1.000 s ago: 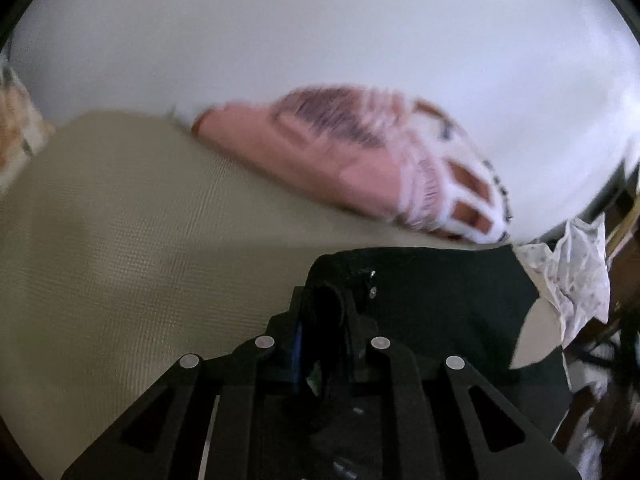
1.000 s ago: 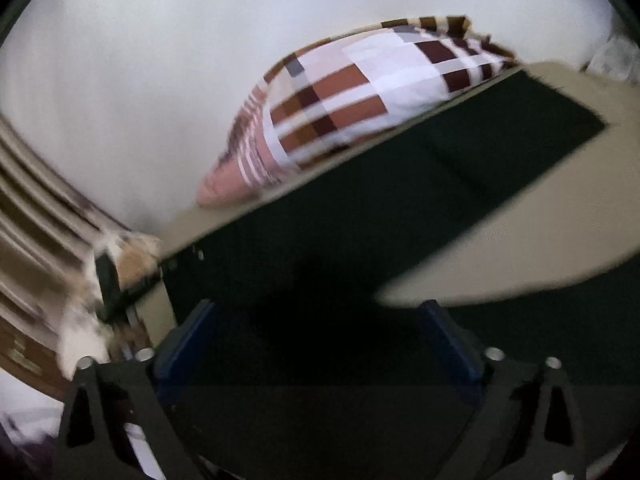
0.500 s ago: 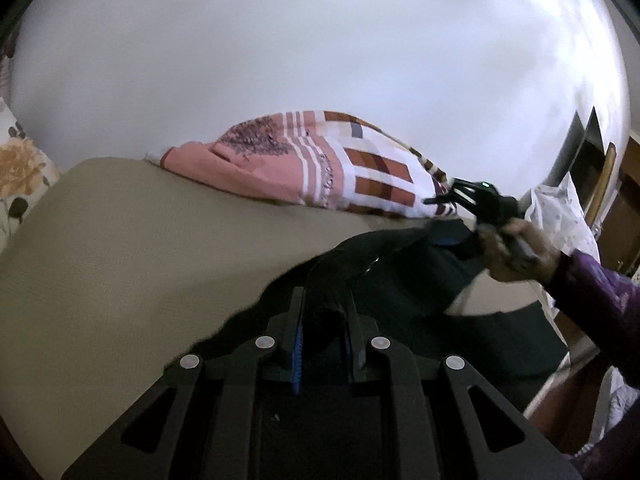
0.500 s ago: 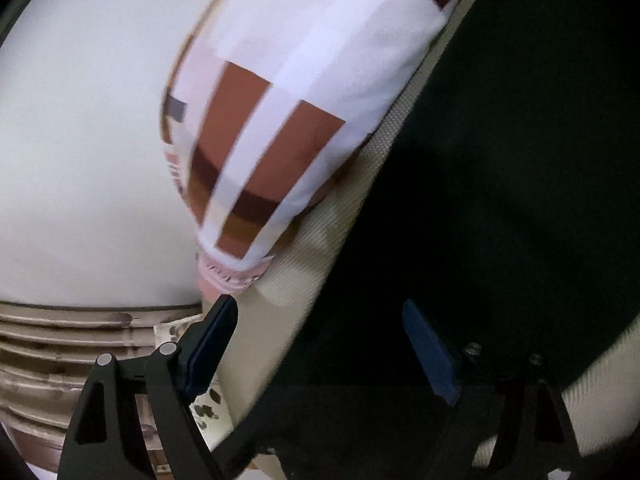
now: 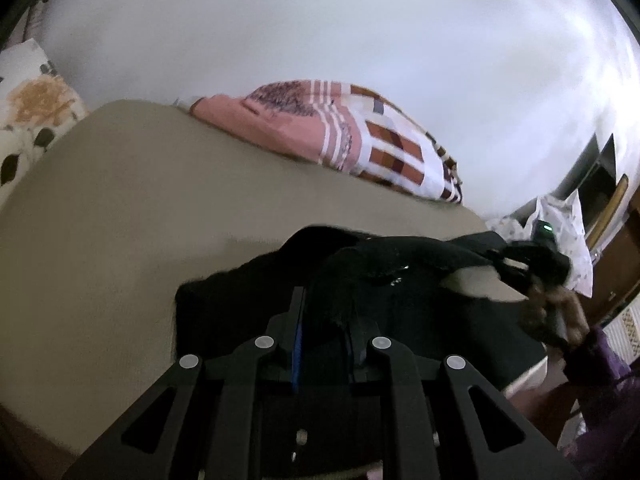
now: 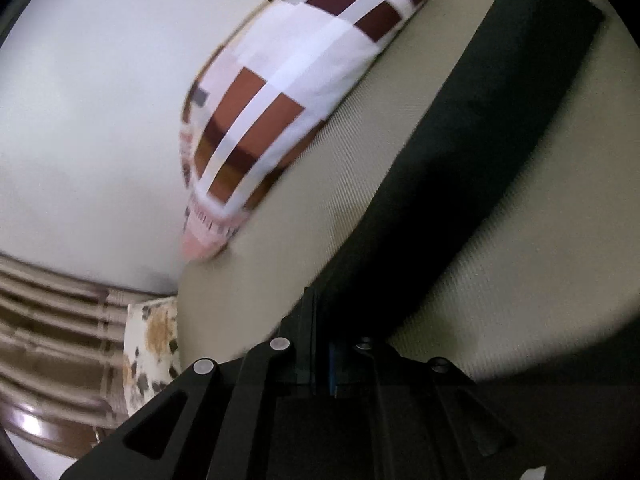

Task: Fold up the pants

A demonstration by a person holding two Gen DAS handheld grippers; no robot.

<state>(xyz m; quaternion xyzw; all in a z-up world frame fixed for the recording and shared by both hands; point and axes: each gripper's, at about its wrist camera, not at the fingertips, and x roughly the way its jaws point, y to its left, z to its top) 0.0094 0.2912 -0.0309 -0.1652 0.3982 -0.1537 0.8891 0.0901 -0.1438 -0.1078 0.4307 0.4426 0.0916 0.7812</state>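
- Already my left gripper (image 5: 324,320) was clamped on a bunched fold of the black fabric pants (image 5: 400,304), its jaws pressed together with the cloth rising between them.
- Ahead of that gripper and to its right, the pants lay spread over the beige woven mattress (image 5: 120,216), reaching toward the mattress's right edge.
- Farther right, my right gripper (image 5: 516,256) showed in the left wrist view at the far end of the dark cloth, with my right hand (image 5: 556,316) and a purple sleeve (image 5: 604,376) behind it.
- My right gripper's jaws had just been closing; in its own view (image 6: 320,340) they stood together on the edge of the pants, one long black leg (image 6: 480,152) stretching away up and to the right.
- Beyond both grippers, a pink-and-white checked pillow with brown squares (image 5: 360,136) rested on the mattress against the white wall (image 5: 320,20).
- Left of my right gripper, a floral-printed cloth (image 6: 152,344) showed beside the mattress.
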